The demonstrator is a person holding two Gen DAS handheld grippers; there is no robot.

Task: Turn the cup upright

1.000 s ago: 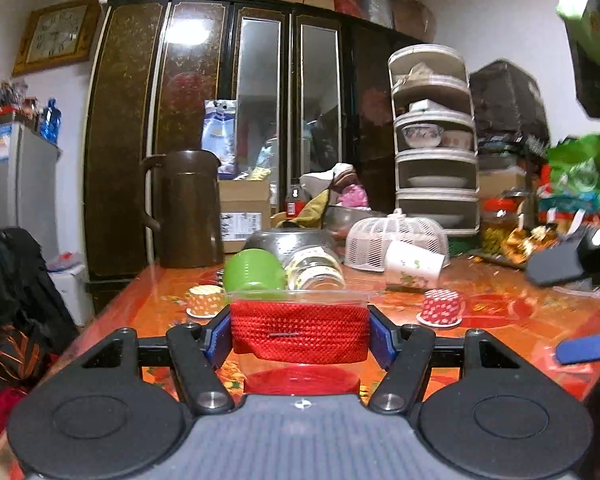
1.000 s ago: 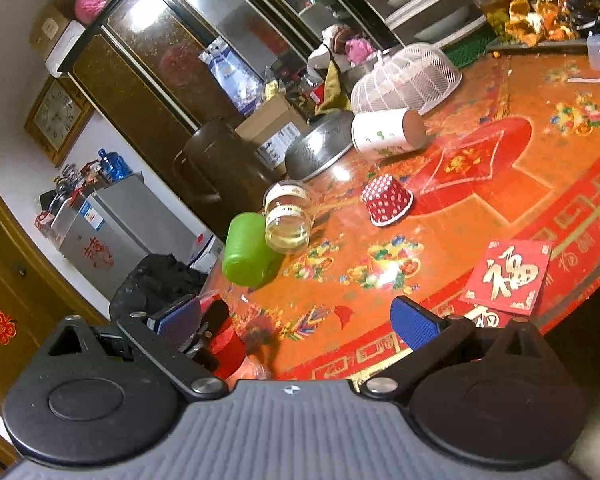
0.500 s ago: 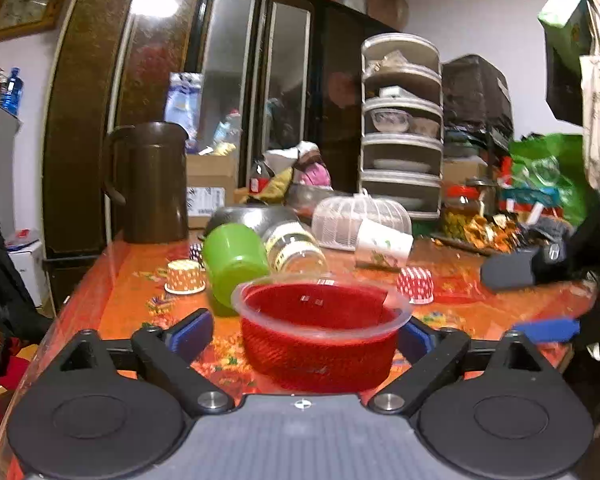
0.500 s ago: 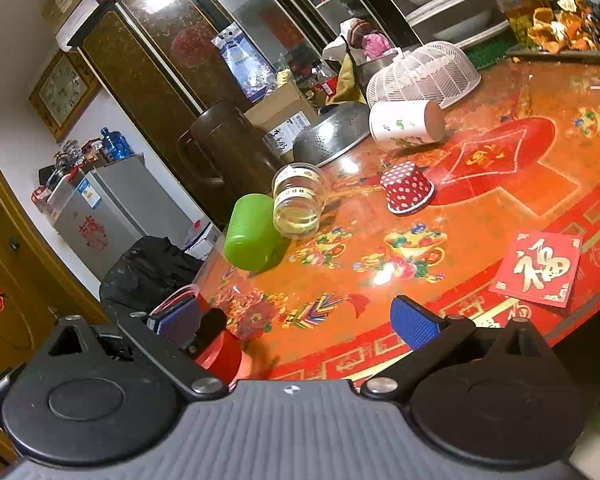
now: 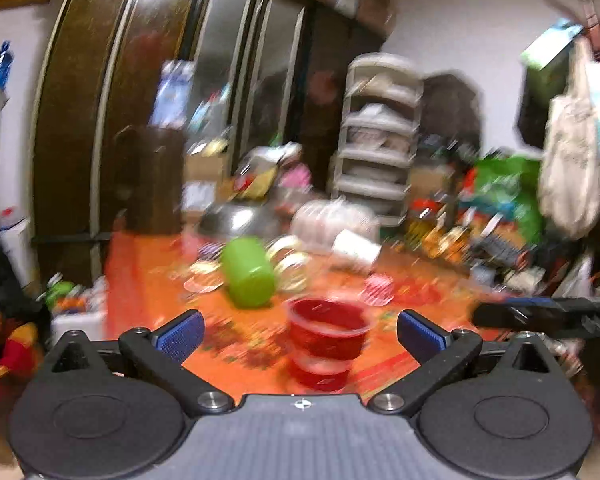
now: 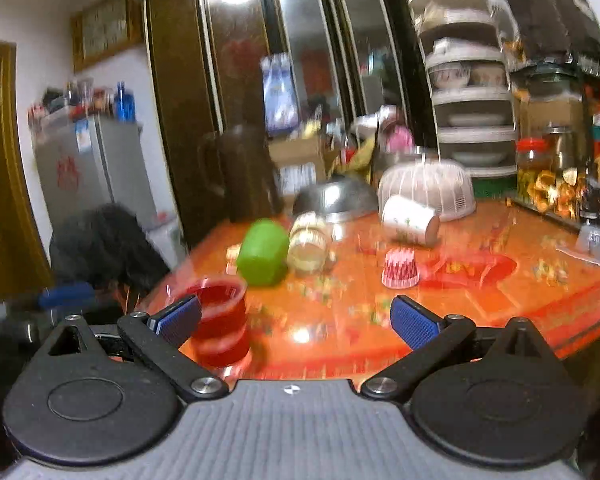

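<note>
Red and translucent, the cup [image 5: 327, 336] stands upright, mouth up, on the orange patterned surface [image 5: 160, 276] near its front edge. It sits between the spread blue pads of my left hand-held gripper [image 5: 300, 330], closer to the right pad, with a clear gap on each side, so nothing pinches it. My right hand-held gripper [image 6: 296, 320] is likewise spread wide and holds nothing; from its camera the cup [image 6: 219, 320] shows just behind the left pad, and I cannot tell through the blur whether pad and cup touch.

Farther back on the surface [image 6: 500, 304], a green cup [image 6: 263, 257] lies on its side, touching a glass jar [image 6: 310, 245] that is also tipped over. A white paper cup [image 6: 410, 220] lies on its side in front of a white mesh food cover [image 6: 432, 188], and a small red-and-white patterned cup [image 6: 400, 269] rests mouth down near the middle. A steel bowl [image 6: 334, 200] sits overturned beside a dark brown jug [image 6: 246, 172]. Both views are smeared by motion blur, the left one more heavily.
</note>
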